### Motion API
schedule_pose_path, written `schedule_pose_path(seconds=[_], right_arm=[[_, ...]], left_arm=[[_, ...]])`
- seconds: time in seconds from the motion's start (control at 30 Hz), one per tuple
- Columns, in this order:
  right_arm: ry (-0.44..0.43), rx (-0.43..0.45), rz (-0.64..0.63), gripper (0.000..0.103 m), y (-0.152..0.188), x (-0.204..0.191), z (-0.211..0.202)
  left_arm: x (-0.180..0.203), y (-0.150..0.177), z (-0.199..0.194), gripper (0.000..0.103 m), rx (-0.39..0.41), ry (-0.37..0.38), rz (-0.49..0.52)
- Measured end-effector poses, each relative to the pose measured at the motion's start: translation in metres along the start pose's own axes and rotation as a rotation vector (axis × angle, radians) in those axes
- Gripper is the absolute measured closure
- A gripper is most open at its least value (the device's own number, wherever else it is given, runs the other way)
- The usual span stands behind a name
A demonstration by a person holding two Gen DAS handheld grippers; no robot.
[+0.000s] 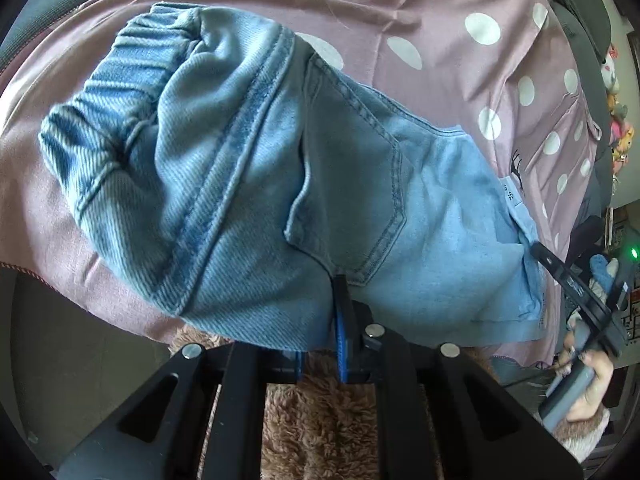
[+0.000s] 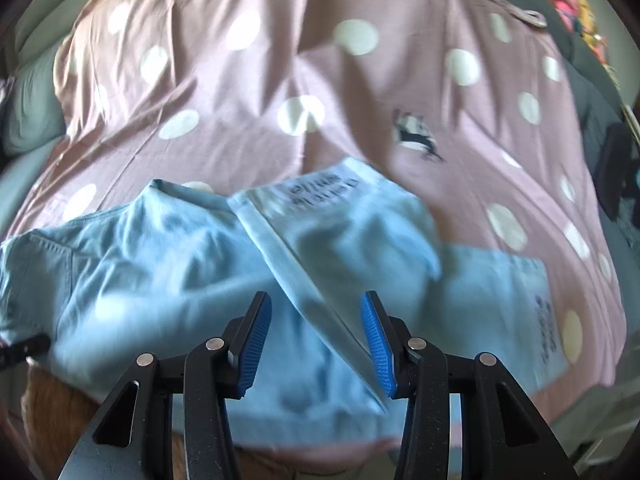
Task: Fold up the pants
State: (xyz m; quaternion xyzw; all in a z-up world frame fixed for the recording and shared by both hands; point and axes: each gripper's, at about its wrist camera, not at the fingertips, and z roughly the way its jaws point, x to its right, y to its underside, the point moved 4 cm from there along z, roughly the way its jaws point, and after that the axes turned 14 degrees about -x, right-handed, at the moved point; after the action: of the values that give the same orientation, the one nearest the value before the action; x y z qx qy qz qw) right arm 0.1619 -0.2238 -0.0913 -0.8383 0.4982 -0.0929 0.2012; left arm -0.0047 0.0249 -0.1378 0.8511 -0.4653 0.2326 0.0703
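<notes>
The right gripper (image 2: pixel 316 336) is seen from behind, its two black fingers tipped with blue ribbed pads (image 2: pixel 256 340) that are held apart. No cloth is pinched between them; a pale folded edge of the pants (image 2: pixel 168 256) is seen running diagonally through the gap, below the pads. The light blue pants are spread crumpled across a pink sheet (image 2: pixel 360 92) dotted with white spots, and dark printed lettering (image 2: pixel 320 192) is seen on an upturned flap. A small dark animal print (image 2: pixel 416 136) is marked on the sheet beyond. The picture is blurred.
</notes>
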Motion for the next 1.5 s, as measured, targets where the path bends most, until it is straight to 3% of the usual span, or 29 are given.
schedule_pose_path(seconds=[0.17,0.2,0.23,0.27,0.3,0.4,0.5,0.57,0.7,0.77,0.9,0.97,1.03,1.13,1.23,1.37,1.43,1.5], right_arm=[[0.049,-0.067,-0.062,0.059,-0.036,-0.027,0.038],[0.051,-0.080,-0.070,0.069,-0.038,-0.029,0.043],[0.069,-0.096,-0.075,0.087,-0.041,-0.030,0.050],[0.097,-0.100,-0.075,0.092,-0.045,-0.028,0.054],[0.107,-0.087,-0.063,0.095,-0.048,-0.022,0.055],[0.012,-0.021,0.055,0.098,-0.060,0.012,0.031],[-0.067,0.108,0.244,0.098,-0.061,0.070,-0.012],[-0.075,0.177,0.366,0.098,-0.043,0.112,-0.037],[-0.067,0.220,0.556,0.098,0.014,0.171,-0.048],[-0.059,0.197,0.644,0.098,0.048,0.193,-0.041],[-0.181,0.073,0.765,0.098,0.101,0.215,0.001],[-0.172,0.008,0.800,0.098,0.115,0.217,0.017],[-0.194,0.001,0.819,0.098,0.117,0.219,0.019],[-0.214,0.050,0.777,0.098,0.088,0.218,0.008],[-0.245,0.139,0.686,0.098,0.034,0.212,-0.016],[-0.288,0.290,0.593,0.099,-0.030,0.208,-0.071],[-0.302,0.392,0.561,0.099,-0.038,0.207,-0.105],[-0.278,0.441,0.555,0.099,-0.028,0.212,-0.119]], left_arm=[[0.000,0.000,-0.001,0.090,-0.001,0.011,0.001],[0.000,-0.001,-0.001,0.090,-0.003,0.016,-0.001],[0.000,-0.001,-0.001,0.090,-0.005,0.023,-0.005],[-0.002,0.000,-0.002,0.091,-0.007,0.028,-0.005],[-0.004,0.001,-0.004,0.091,-0.010,0.031,-0.003],[-0.003,0.001,-0.005,0.091,-0.013,0.034,0.001],[-0.002,0.002,-0.005,0.091,-0.009,0.027,0.005],[0.000,0.003,-0.005,0.091,-0.007,0.020,0.010],[-0.001,0.003,-0.006,0.092,-0.014,0.032,0.005],[0.001,0.003,-0.007,0.092,-0.022,0.030,0.012],[0.010,0.000,-0.015,0.092,-0.011,0.011,0.047],[0.017,-0.008,-0.022,0.092,0.000,0.030,0.065],[0.023,-0.018,-0.029,0.092,0.017,0.043,0.080],[0.040,-0.046,-0.046,0.092,0.072,0.047,0.125],[0.062,-0.074,-0.072,0.092,0.154,0.051,0.167],[0.070,-0.077,-0.109,0.091,0.254,0.089,0.207],[0.065,-0.069,-0.110,0.091,0.252,0.086,0.214],[0.055,-0.054,-0.094,0.090,0.184,0.059,0.225]])
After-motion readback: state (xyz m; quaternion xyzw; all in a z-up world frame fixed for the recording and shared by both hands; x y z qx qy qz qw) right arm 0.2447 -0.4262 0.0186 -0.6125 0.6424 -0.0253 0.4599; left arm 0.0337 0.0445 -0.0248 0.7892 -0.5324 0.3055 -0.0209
